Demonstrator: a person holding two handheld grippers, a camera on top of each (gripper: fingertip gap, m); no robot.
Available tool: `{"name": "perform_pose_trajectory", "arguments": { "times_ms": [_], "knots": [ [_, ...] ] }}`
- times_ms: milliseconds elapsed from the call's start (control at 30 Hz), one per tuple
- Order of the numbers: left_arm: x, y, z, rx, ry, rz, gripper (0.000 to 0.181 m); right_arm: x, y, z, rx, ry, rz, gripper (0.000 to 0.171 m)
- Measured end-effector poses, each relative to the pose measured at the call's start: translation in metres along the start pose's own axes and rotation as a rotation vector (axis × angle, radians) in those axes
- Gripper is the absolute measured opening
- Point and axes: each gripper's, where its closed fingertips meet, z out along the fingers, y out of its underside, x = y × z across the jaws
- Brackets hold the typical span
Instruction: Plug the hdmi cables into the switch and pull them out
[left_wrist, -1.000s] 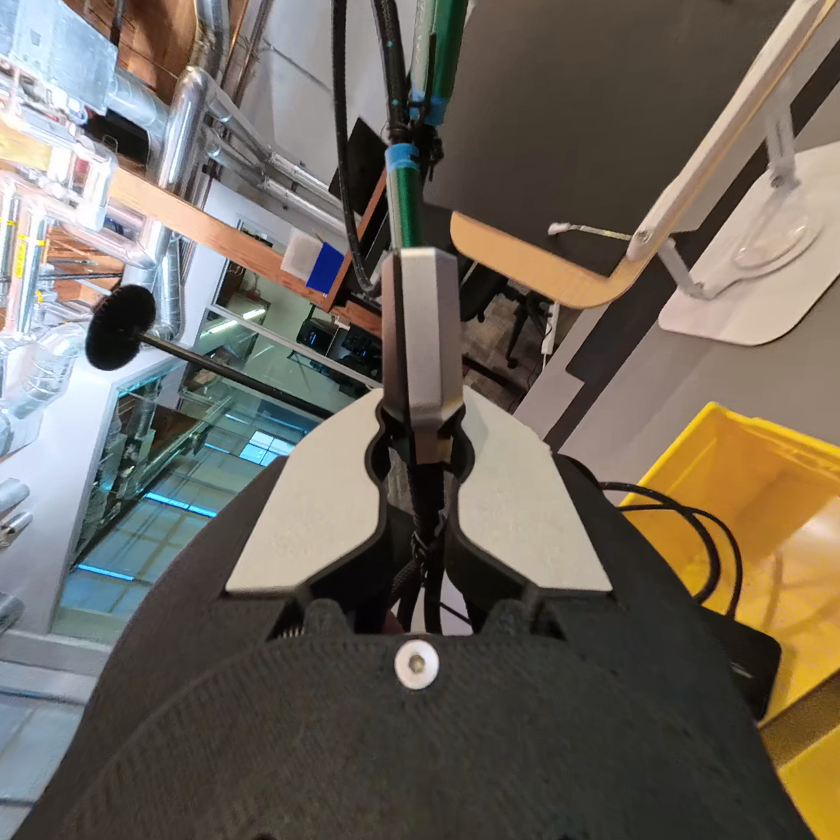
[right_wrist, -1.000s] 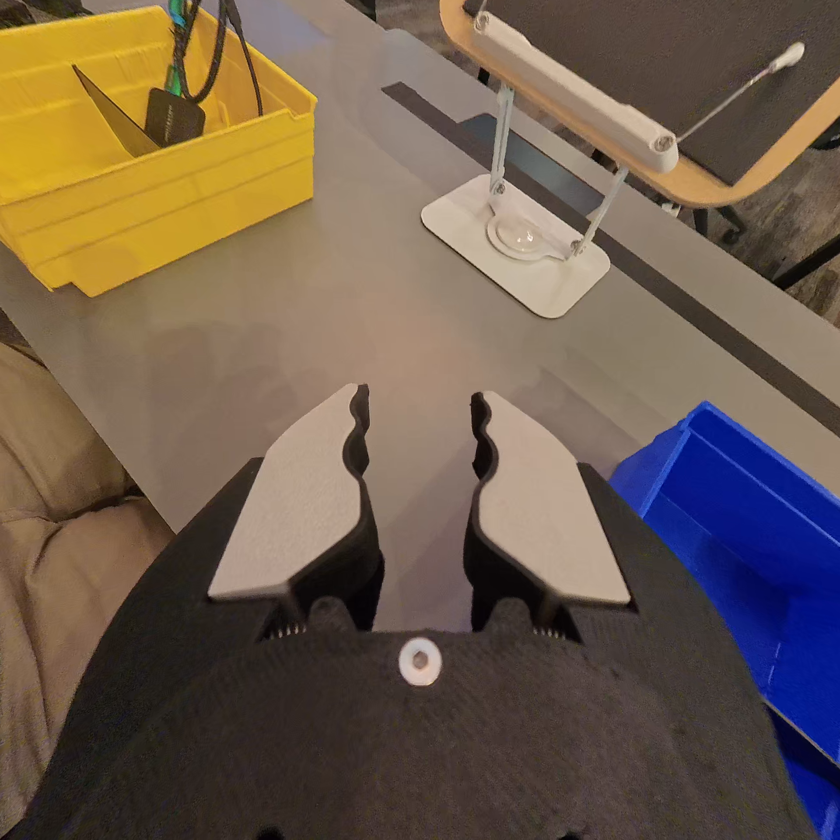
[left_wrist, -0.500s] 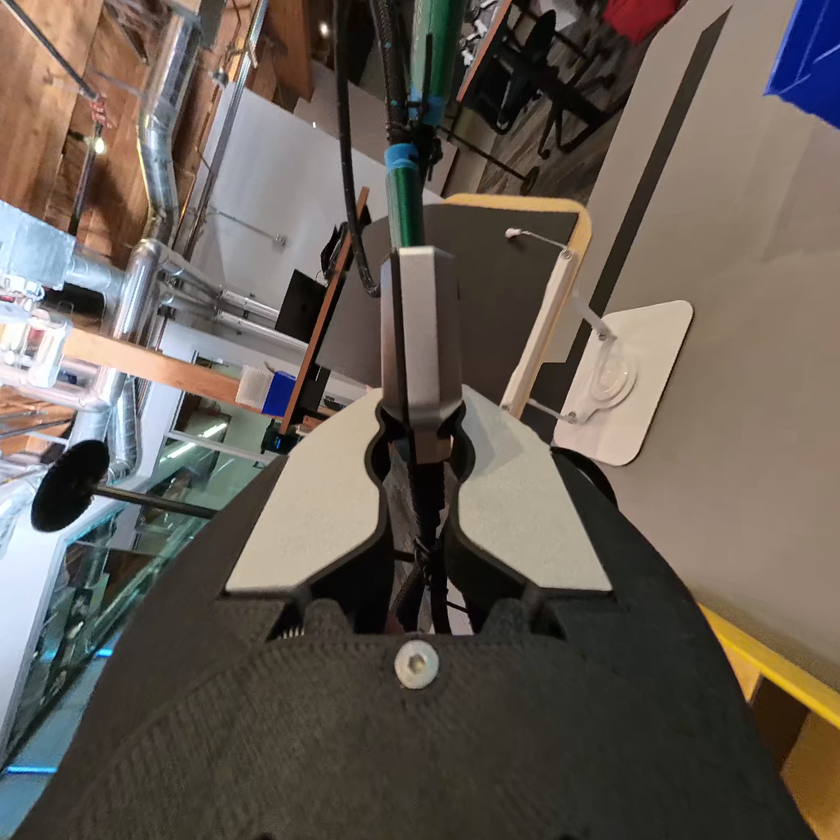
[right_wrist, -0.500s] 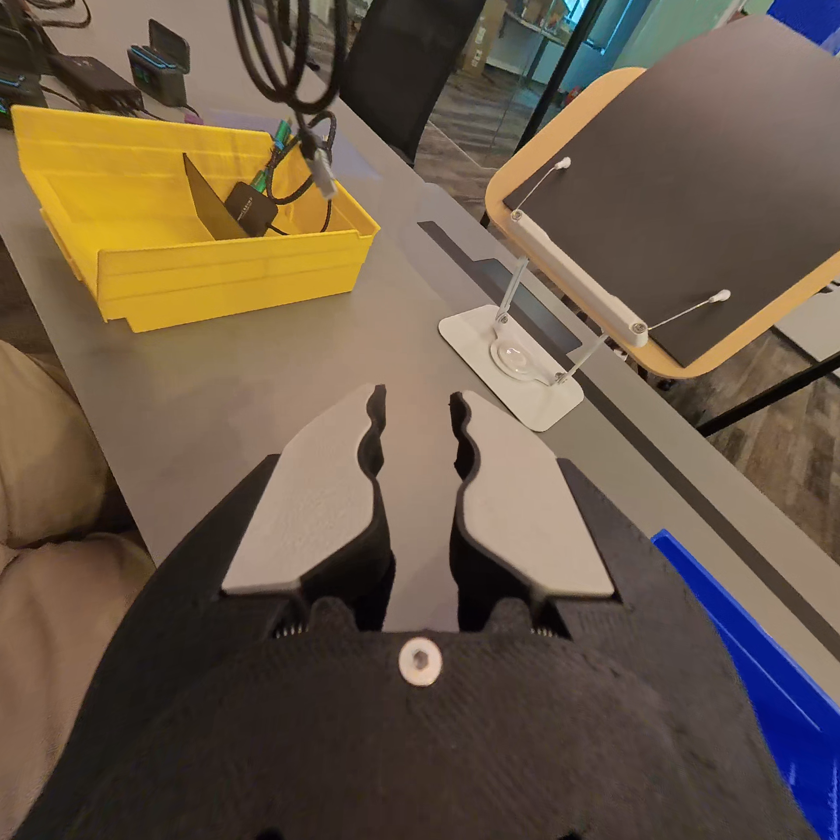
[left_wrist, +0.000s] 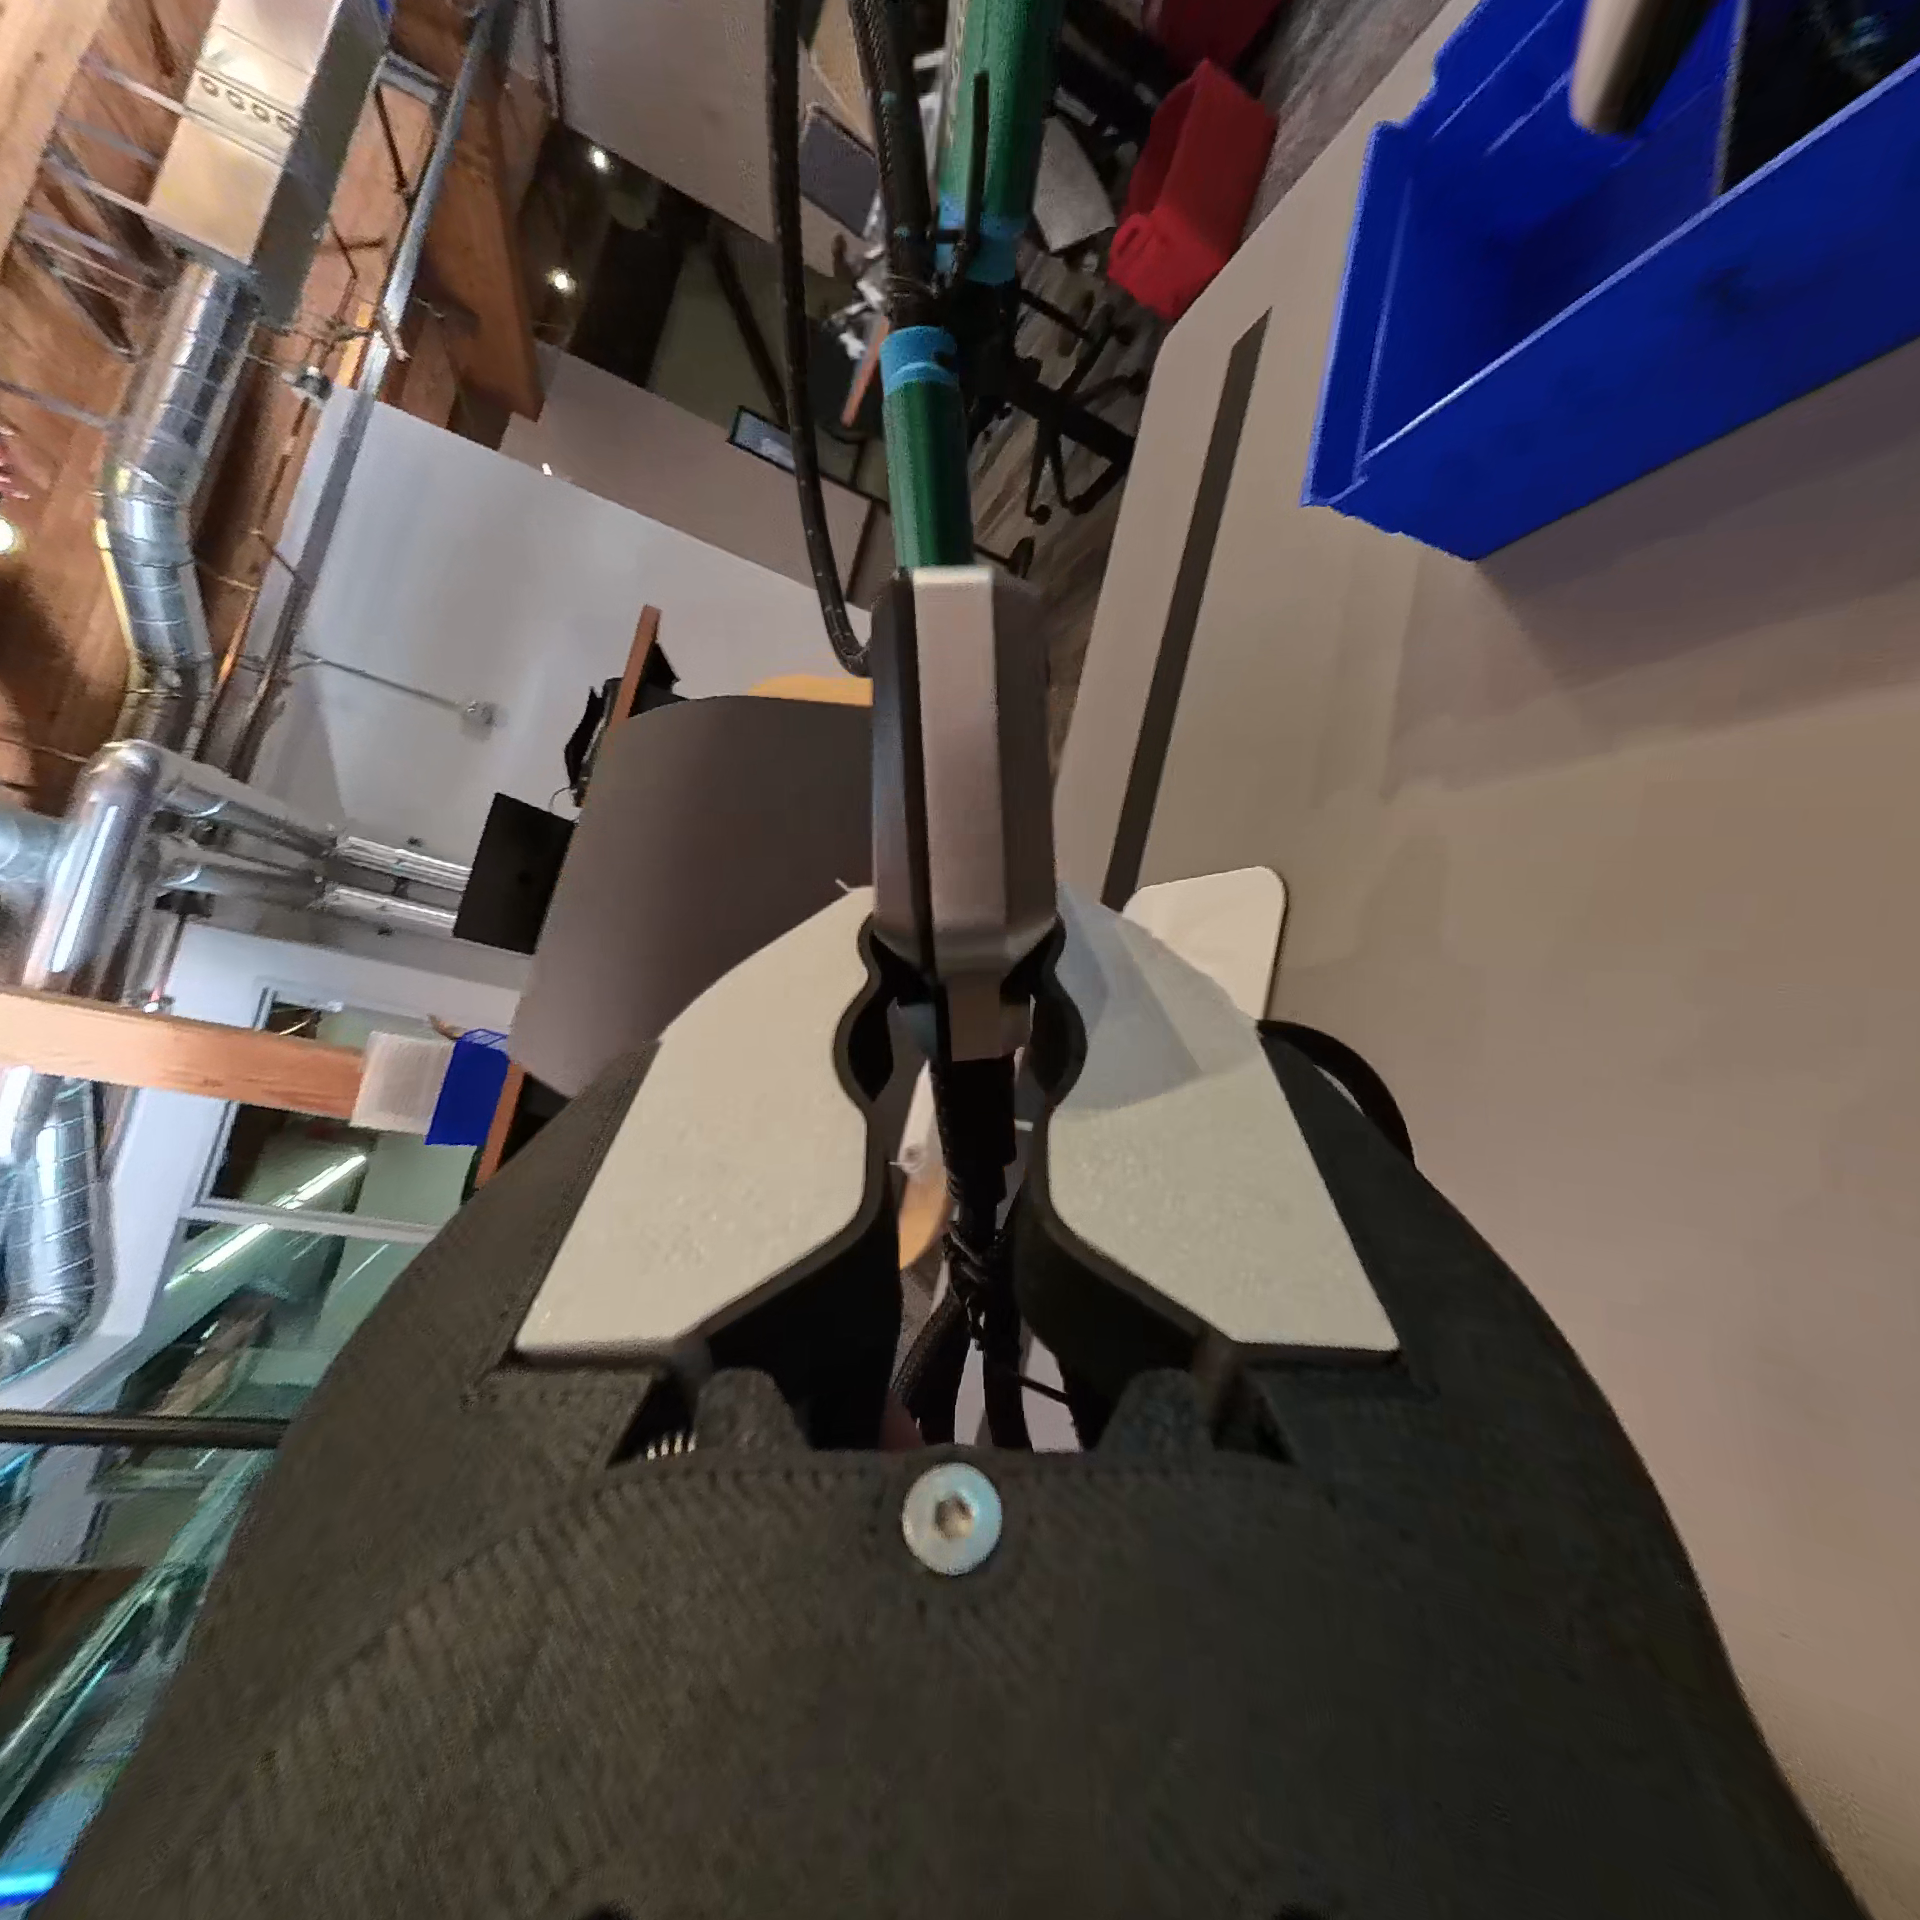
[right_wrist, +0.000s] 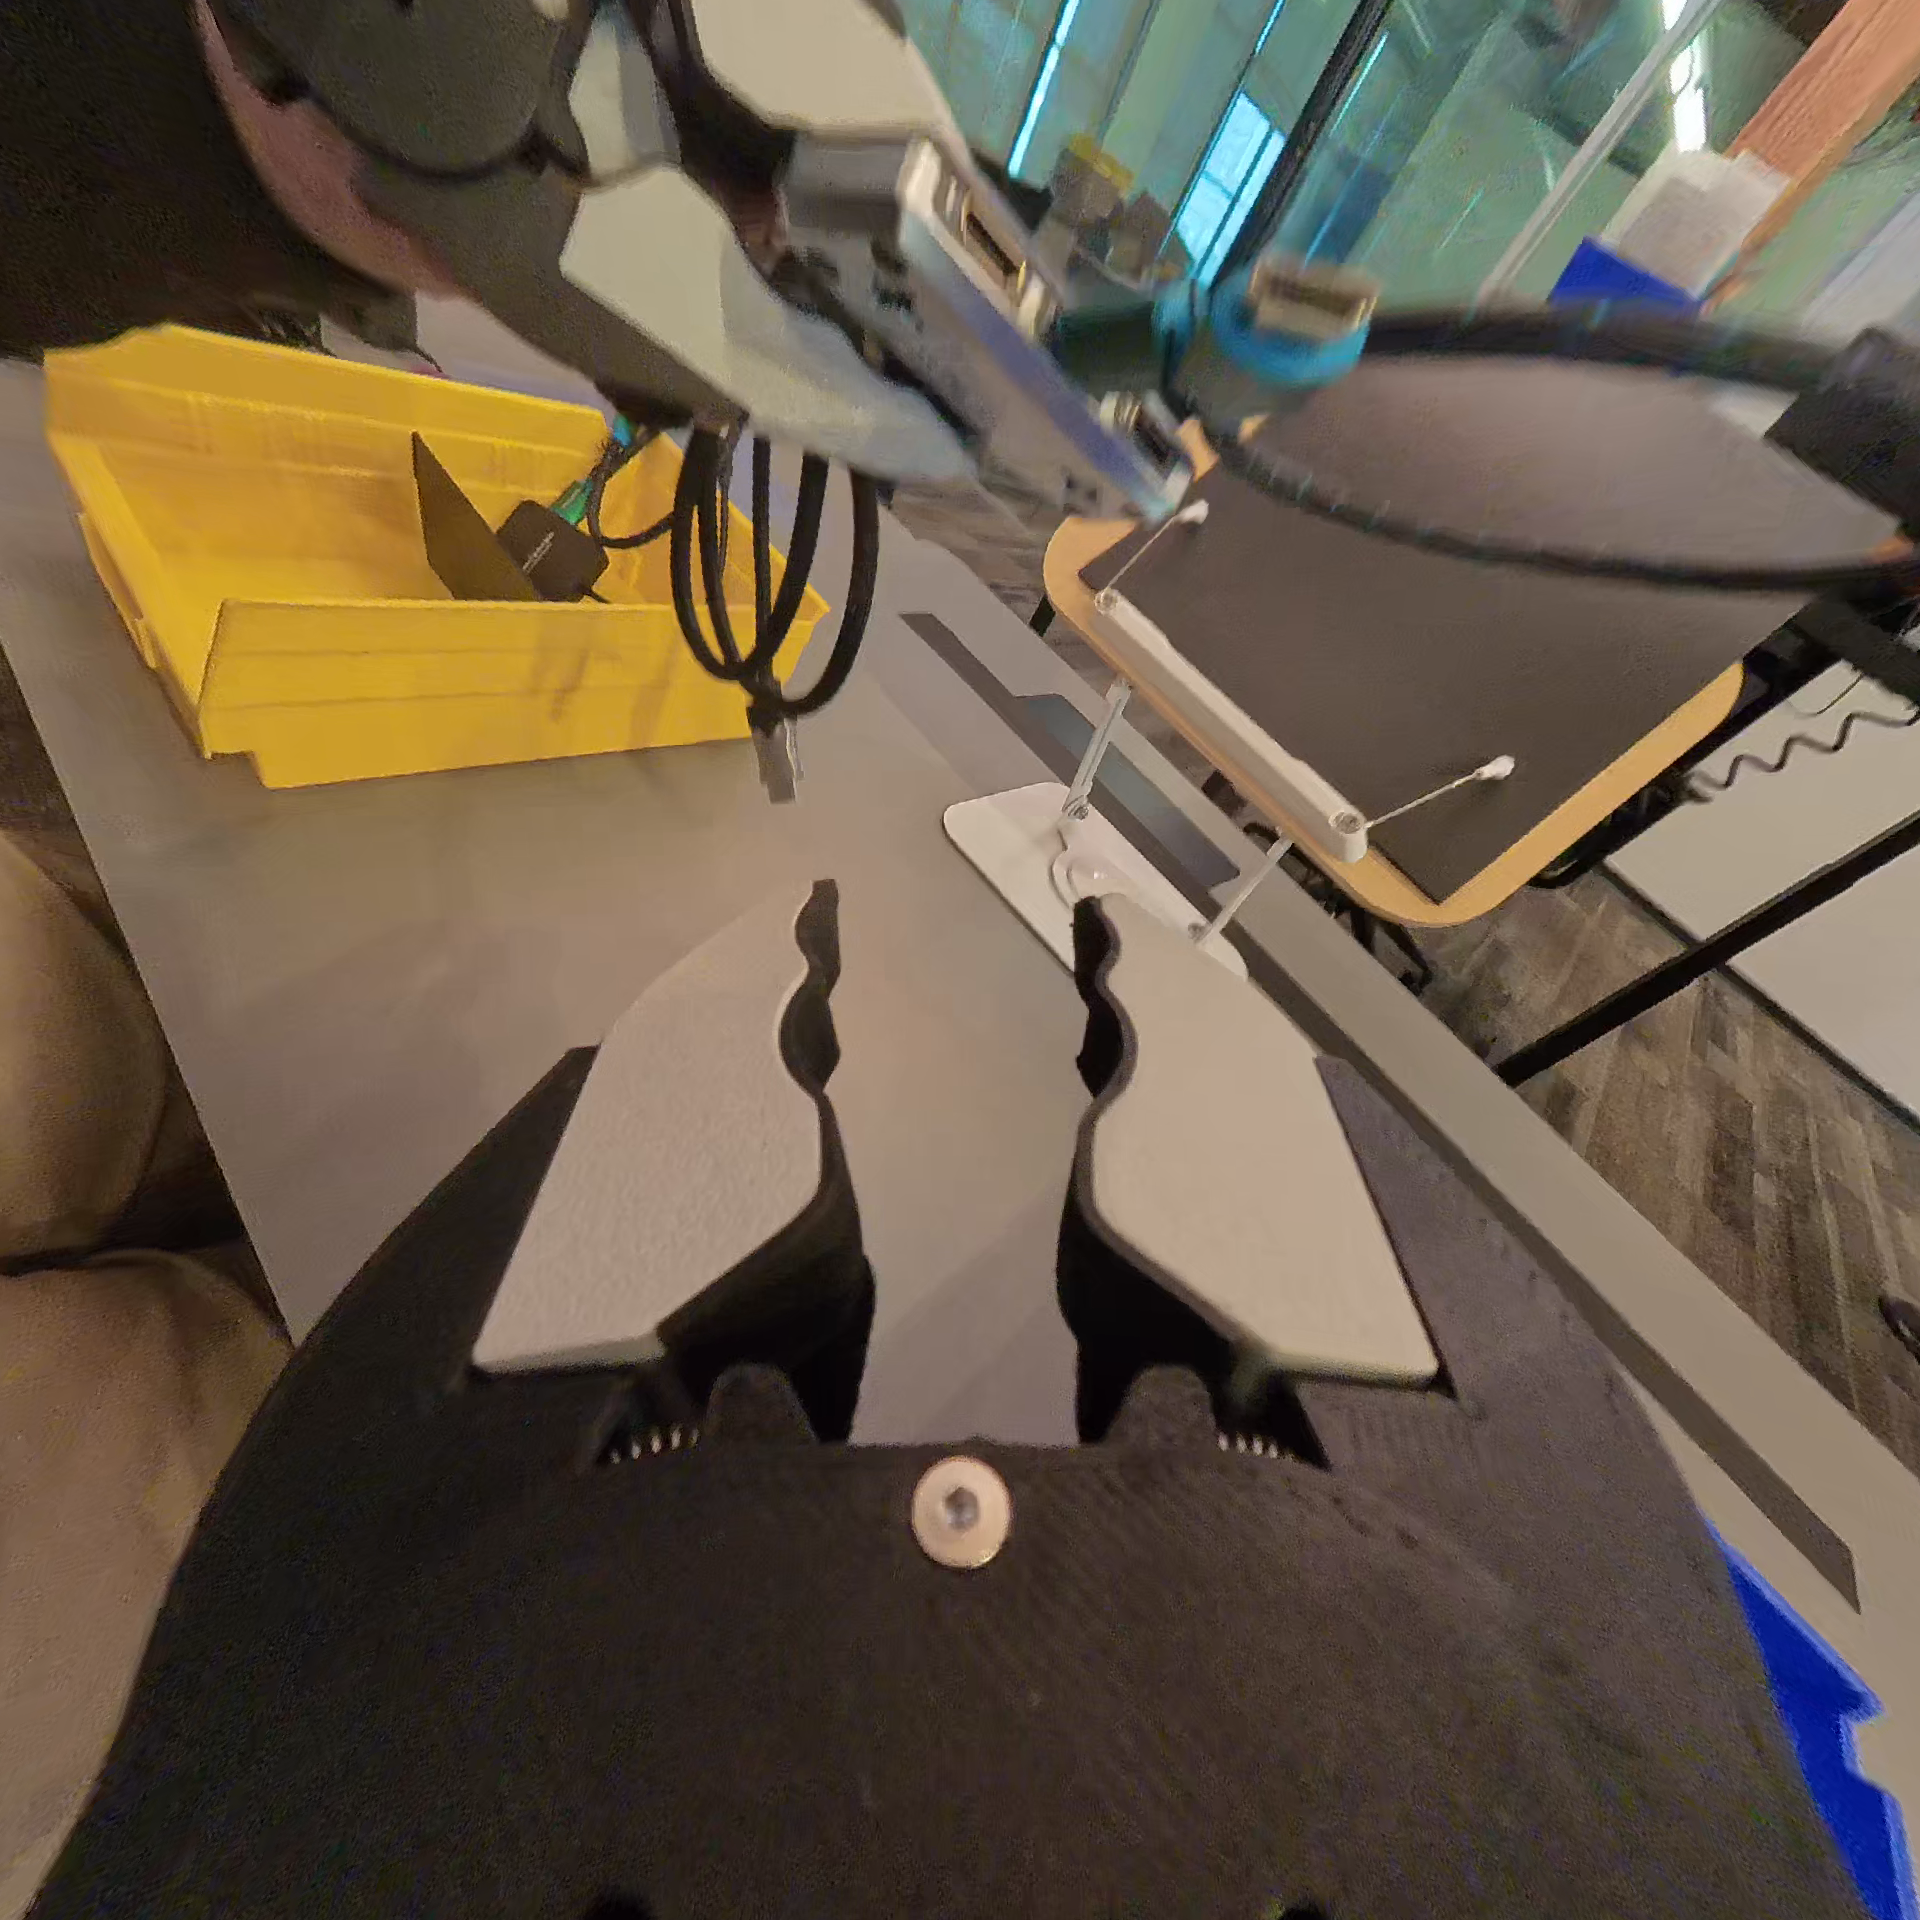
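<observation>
My left gripper (left_wrist: 961, 935) is shut on the grey HDMI switch (left_wrist: 961, 769), held edge-on in the air. A green plug with blue tape (left_wrist: 925, 468) and a black braided cable (left_wrist: 800, 364) run from its far end. In the right wrist view the left gripper (right_wrist: 727, 260) holds the switch (right_wrist: 987, 312) high at the top, blurred. A loose HDMI plug with blue tape (right_wrist: 1309, 301) hangs just right of it. A black cable loop (right_wrist: 769, 582) dangles below. My right gripper (right_wrist: 956, 935) is open and empty, low over the table, below the switch.
A yellow bin (right_wrist: 416, 665) with a small black device (right_wrist: 551, 551) sits at the back left of the grey table (right_wrist: 468, 935). A black board on a white stand (right_wrist: 1226, 717) stands ahead. A blue bin (right_wrist: 1808, 1714) is at the near right. A person's beige-clad leg (right_wrist: 62, 1143) is at the left. The tips of one gripper are about 15 centimeters away from the tips of the other.
My left gripper has carried the switch and its cables up away from the yellow bin and into the right wrist view. My right gripper has tilted upward, narrowed, then opened wider.
</observation>
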Motion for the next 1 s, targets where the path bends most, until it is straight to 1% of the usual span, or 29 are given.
{"name": "perform_pose_trajectory", "arguments": {
  "times_ms": [67,100,233,300,400,467,633,800,933,1000],
  "knots": [
    [0.011,-0.001,0.003,0.003,0.03,-0.012,0.022,0.0,-0.01,-0.005,0.049,0.016,-0.047,0.037],
    [0.016,-0.001,0.004,-0.003,0.041,-0.01,0.022,-0.002,-0.015,-0.007,0.06,0.02,-0.082,0.036],
    [0.035,0.002,0.007,-0.035,0.084,0.009,0.022,-0.008,-0.024,-0.005,0.032,0.045,-0.218,0.036],
    [0.044,0.003,0.006,-0.056,0.101,0.031,0.022,-0.01,-0.03,-0.003,0.022,0.099,-0.298,0.032],
    [0.059,0.008,0.005,-0.09,0.141,0.055,0.022,-0.012,-0.035,0.003,0.0,0.168,-0.463,0.032],
    [0.069,0.011,0.003,-0.103,0.165,0.054,0.022,-0.014,-0.03,0.013,-0.053,0.163,-0.555,0.032],
    [0.087,0.019,-0.003,-0.139,0.204,0.059,0.022,-0.014,-0.013,0.036,-0.181,0.14,-0.707,0.032],
    [0.099,0.024,-0.007,-0.157,0.229,0.042,0.022,-0.02,0.012,0.058,-0.284,0.056,-0.796,0.031],
    [0.108,0.024,-0.007,-0.161,0.261,0.066,0.023,-0.024,0.023,0.068,-0.312,0.027,-0.841,0.021],
    [0.114,0.023,-0.007,-0.155,0.283,0.058,0.022,-0.022,0.028,0.07,-0.318,0.022,-0.852,0.012]
  ]
}}
